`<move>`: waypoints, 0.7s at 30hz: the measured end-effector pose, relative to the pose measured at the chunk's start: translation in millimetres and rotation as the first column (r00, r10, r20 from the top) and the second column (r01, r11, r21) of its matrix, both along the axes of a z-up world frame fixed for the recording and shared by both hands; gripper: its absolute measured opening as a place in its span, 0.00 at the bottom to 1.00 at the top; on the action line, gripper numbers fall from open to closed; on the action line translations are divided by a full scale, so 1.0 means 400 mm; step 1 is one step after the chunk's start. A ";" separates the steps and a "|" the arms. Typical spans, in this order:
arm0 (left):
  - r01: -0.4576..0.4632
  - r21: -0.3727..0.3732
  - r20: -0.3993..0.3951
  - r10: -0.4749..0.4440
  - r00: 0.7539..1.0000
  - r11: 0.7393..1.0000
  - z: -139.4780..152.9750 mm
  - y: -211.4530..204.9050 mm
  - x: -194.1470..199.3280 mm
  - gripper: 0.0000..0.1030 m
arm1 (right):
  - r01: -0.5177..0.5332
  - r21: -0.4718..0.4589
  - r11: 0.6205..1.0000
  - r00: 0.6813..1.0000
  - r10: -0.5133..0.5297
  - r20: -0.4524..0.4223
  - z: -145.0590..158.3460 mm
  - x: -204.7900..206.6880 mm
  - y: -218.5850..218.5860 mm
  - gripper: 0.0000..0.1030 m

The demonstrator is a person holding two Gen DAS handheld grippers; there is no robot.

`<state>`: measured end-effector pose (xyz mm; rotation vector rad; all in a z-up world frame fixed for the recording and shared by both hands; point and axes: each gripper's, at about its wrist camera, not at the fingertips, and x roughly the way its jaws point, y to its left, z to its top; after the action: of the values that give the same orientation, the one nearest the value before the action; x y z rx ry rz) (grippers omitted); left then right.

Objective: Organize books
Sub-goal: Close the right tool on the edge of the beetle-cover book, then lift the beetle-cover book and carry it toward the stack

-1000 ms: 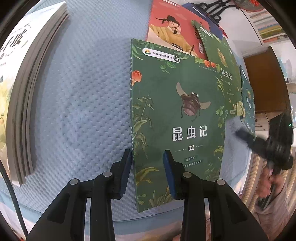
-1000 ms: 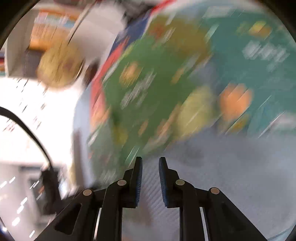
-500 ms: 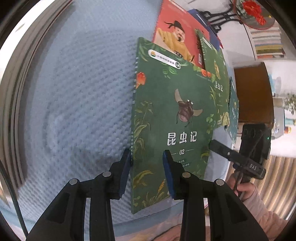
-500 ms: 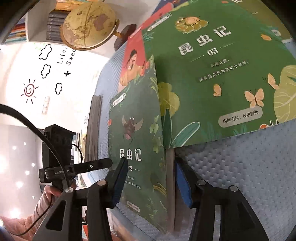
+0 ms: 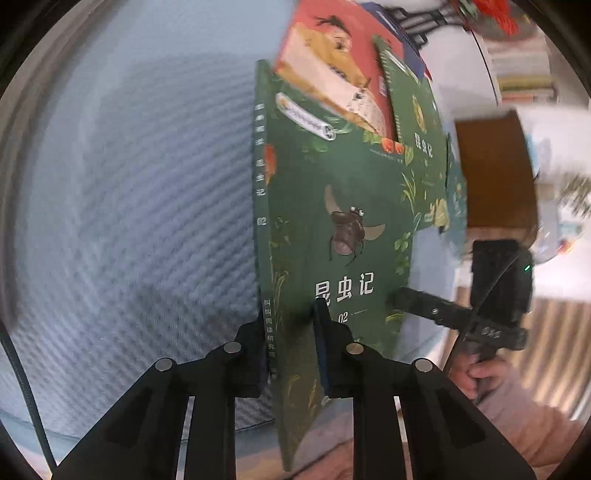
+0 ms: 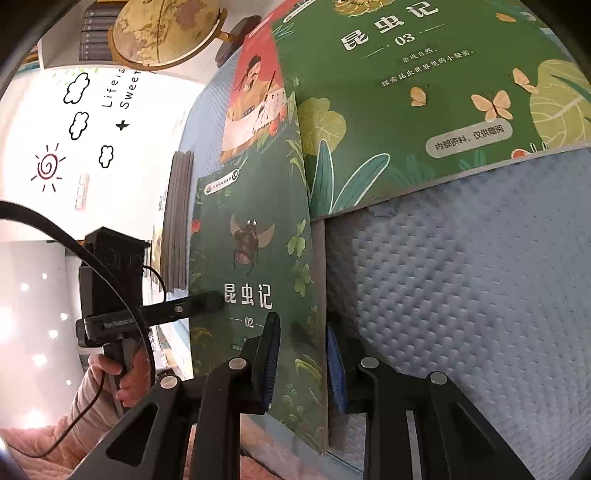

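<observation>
Surface: pale blue quilted bedspread [image 6: 461, 288], books spread across it.
Task item: green beetle-cover book numbered 02 [image 5: 332, 229], lying at the near edge of the bedspread, its spine side raised off the fabric.
Left gripper [image 5: 290, 339]: clenched on the spine edge of the green beetle-cover book numbered 02, one pad on the spine, the other on the front cover.
Right gripper [image 6: 303, 365]: jaws closing across the opposite long edge of the same book; the page edge sits between the pads, the inner pad over the cover, the outer pad just beside the page block. Contact cannot be confirmed.
Neighbouring books: red-cover book [image 5: 332, 74] overlapped by the top of the 02 volume; green book numbered 03 [image 6: 424, 103] overlapping its far corner.
Stack: grey-edged pile of books [image 6: 179, 221] toward the left edge of the bedspread.
Background: globe [image 6: 166, 29] on a stand, white wall with cloud and sun drawings.
Operator: a hand [image 6: 125, 373] in a pink sleeve on the left tool's handle.
</observation>
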<state>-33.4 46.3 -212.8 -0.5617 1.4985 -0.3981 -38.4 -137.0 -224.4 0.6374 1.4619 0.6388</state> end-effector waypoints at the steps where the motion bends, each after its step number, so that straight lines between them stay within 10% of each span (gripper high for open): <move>1: 0.020 0.037 0.014 -0.021 1.000 0.999 0.017 -0.011 0.000 0.16 | 0.012 0.021 1.000 1.000 -0.012 -0.005 0.004 -0.003 -0.002 0.23; 8: 0.129 0.191 0.004 -0.133 0.991 0.973 0.082 -0.036 -0.012 0.16 | -0.020 0.080 0.997 0.999 0.018 0.032 0.049 -0.030 0.023 0.20; 21: 0.097 0.187 0.042 -0.106 0.993 0.978 0.227 0.015 -0.011 0.17 | -0.146 0.053 0.988 0.974 0.135 0.180 0.179 -0.016 0.084 0.20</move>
<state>-38.0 52.2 -122.1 -0.3269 1.4997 -0.3459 -44.7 -103.3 -152.8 0.5174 1.3322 0.8364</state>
